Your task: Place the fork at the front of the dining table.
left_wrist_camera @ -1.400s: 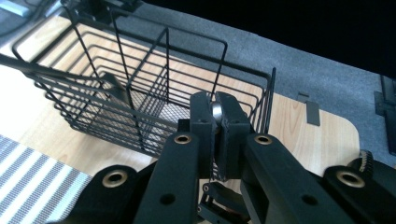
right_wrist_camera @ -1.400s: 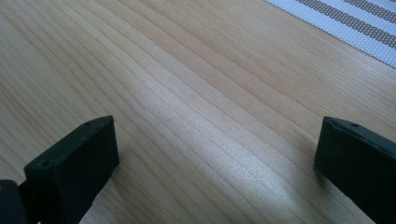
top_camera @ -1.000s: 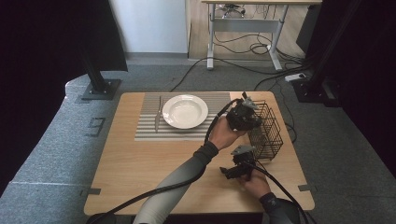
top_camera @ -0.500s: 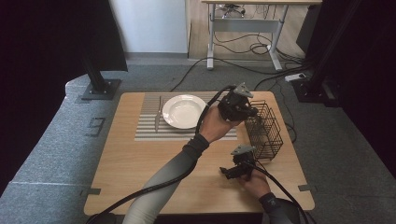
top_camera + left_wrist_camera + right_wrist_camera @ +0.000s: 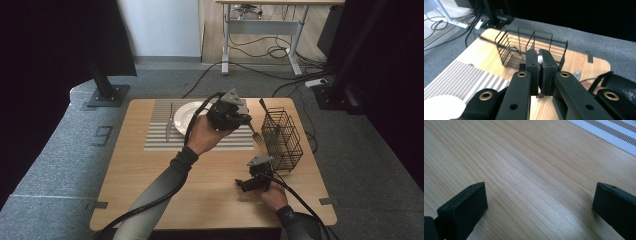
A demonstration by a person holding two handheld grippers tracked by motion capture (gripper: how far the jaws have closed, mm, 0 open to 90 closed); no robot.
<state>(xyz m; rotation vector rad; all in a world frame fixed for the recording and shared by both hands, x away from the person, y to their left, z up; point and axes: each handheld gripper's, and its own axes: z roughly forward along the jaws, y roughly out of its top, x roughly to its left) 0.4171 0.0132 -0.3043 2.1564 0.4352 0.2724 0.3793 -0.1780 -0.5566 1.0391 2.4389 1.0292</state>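
My left gripper (image 5: 247, 120) is raised above the table, between the white plate (image 5: 186, 114) and the black wire basket (image 5: 283, 135). It is shut on a silver fork (image 5: 255, 134), which hangs tines-down from the pads. In the left gripper view a sliver of metal (image 5: 539, 58) shows between the closed jaws, with the basket (image 5: 529, 47) just beyond. My right gripper (image 5: 243, 184) rests low on the wood near the front edge, pointing left. Its jaws (image 5: 539, 202) stand wide open over bare wood.
A striped placemat (image 5: 200, 140) lies under the plate, with a knife (image 5: 169, 124) on its left part. A dark handle (image 5: 263, 106) sticks up at the basket's far corner. The table edge (image 5: 310, 150) runs close behind the basket. Cables trail from both grippers.
My left gripper has risen and moved left, away from the top of the wire basket, with the fork in it. The right gripper has stayed where it was.
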